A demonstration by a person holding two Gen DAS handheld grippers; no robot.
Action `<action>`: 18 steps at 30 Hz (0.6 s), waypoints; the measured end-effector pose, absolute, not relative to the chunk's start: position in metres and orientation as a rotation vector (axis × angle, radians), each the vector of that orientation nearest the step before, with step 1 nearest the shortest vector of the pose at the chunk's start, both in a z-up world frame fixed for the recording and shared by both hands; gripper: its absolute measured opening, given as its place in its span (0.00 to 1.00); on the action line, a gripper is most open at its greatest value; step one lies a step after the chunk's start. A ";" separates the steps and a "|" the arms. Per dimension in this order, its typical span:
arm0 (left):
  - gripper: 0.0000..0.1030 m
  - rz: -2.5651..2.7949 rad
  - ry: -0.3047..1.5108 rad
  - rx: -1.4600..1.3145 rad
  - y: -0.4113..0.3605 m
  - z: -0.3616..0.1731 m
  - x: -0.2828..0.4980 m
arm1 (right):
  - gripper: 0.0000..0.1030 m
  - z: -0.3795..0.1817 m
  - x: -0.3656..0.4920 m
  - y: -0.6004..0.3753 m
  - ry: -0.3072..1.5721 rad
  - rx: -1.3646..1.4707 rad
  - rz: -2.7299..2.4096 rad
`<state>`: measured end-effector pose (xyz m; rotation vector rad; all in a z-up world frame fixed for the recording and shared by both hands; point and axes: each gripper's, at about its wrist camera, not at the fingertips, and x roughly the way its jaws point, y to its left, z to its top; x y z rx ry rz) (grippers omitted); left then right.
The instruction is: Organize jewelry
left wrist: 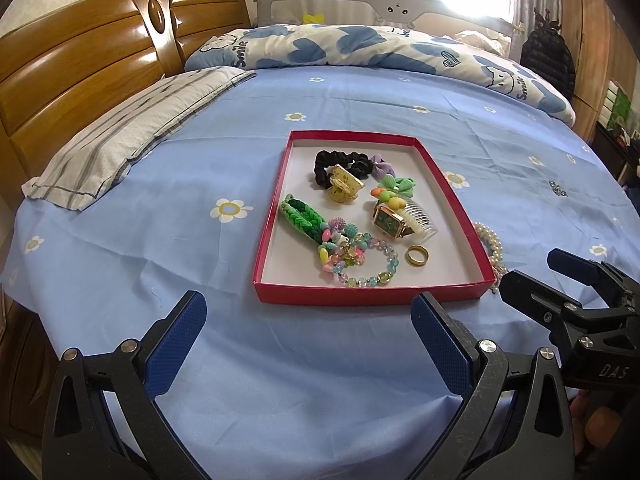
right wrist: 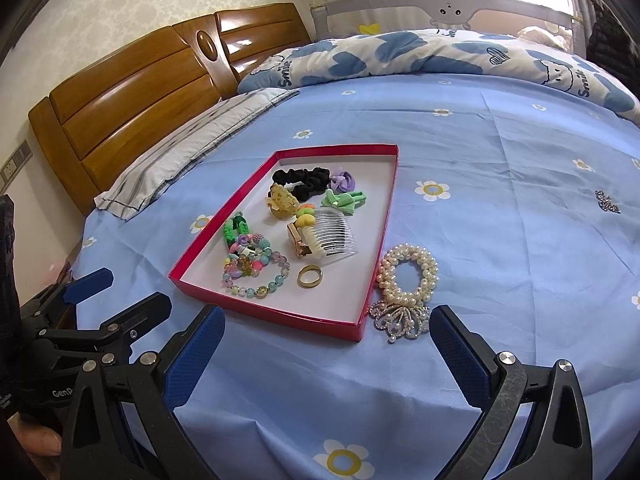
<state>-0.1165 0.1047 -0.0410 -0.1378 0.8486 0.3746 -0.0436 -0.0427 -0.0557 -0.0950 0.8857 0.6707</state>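
Two grippers, both spread wide and holding nothing, hover above a blue flower-print bedsheet (left wrist: 360,360). Left gripper (left wrist: 308,344): blue-padded fingers apart, short of the near edge of the tray. Right gripper (right wrist: 326,354): fingers likewise apart, its right finger (right wrist: 460,348) just beside the brooch.

One red shallow box tray (left wrist: 272,216), white inside, lying flat on the sheet. Contents:
- black scrunchie (left wrist: 340,160), far end;
- yellow claw clip (left wrist: 344,190), resting against the scrunchie;
- purple fabric hair tie (right wrist: 342,181) and green bow hair tie (right wrist: 344,200), far right;
- small cluster of orange, green and yellow beads (left wrist: 386,197);
- gold-cased watch with green dial (left wrist: 390,222), partly under the comb;
- clear hair comb with cream spine (right wrist: 332,240);
- green braided band (left wrist: 304,216), left side;
- pastel beaded bracelet with charms (left wrist: 360,260), near left;
- gold ring (left wrist: 417,255), near right, lying alone.

Outside the tray, on the sheet along its right wall: one pearl bracelet (right wrist: 408,276), multi-strand, and one rhinestone-and-pearl brooch (right wrist: 400,318) touching its near side. Well apart to the right: one small rhinestone piece (right wrist: 608,201).

Surroundings: striped pillow (left wrist: 120,144), heart-print quilt (left wrist: 340,46), wooden headboard (left wrist: 80,68).
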 end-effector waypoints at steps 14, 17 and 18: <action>1.00 0.374 0.848 -0.124 0.104 -0.043 -0.115 | 1.00 -0.055 -0.043 -0.043 0.884 -0.094 0.671; 1.00 0.374 0.848 -0.124 0.105 -0.043 -0.115 | 1.00 -0.055 -0.043 -0.043 0.886 -0.093 0.671; 1.00 0.374 0.848 -0.125 0.105 -0.043 -0.115 | 1.00 -0.055 -0.043 -0.043 0.885 -0.093 0.671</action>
